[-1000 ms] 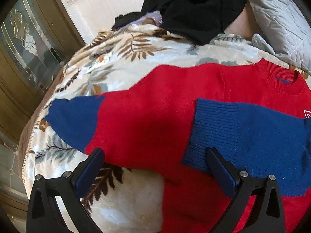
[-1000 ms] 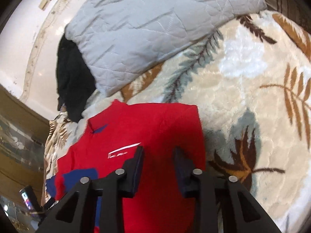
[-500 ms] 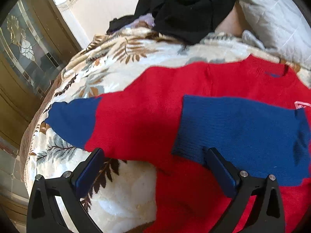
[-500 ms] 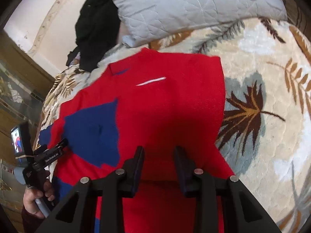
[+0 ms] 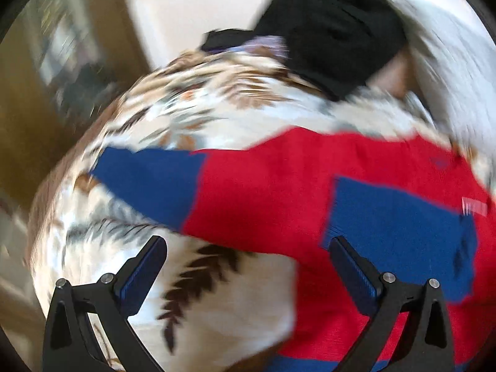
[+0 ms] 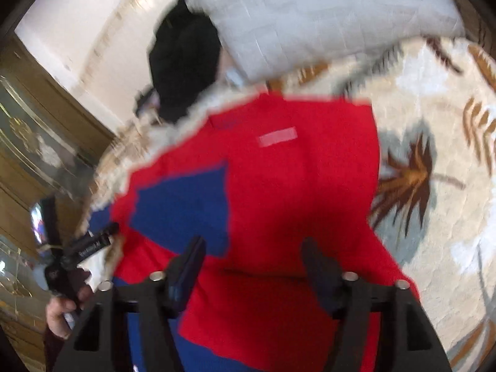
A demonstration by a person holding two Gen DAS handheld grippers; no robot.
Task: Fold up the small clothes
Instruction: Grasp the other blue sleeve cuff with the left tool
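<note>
1. Red knit sweater (image 5: 279, 186) with blue sleeves lies flat on the leaf-print blanket (image 5: 217, 303), collar toward the grey pillow (image 6: 310, 15), hem toward the person.
2. One blue sleeve (image 6: 186, 204) is already folded across the sweater's chest. The other blue sleeve (image 5: 148, 179) sticks out straight past the sweater's side, long axis running away from the body.
3. Left gripper (image 5: 248, 266): jaws spread wide, nothing between them. It hovers over the sweater's edge on the outstretched-sleeve side, so it's the nearer one for that sleeve.
4. Right gripper (image 6: 252, 260): jaws opening, nothing pinched, above the sweater's lower body on the folded side.
5. Probable next move: left takes the free sleeve's cuff and carries it across the sweater. Both views are blurred.
</note>
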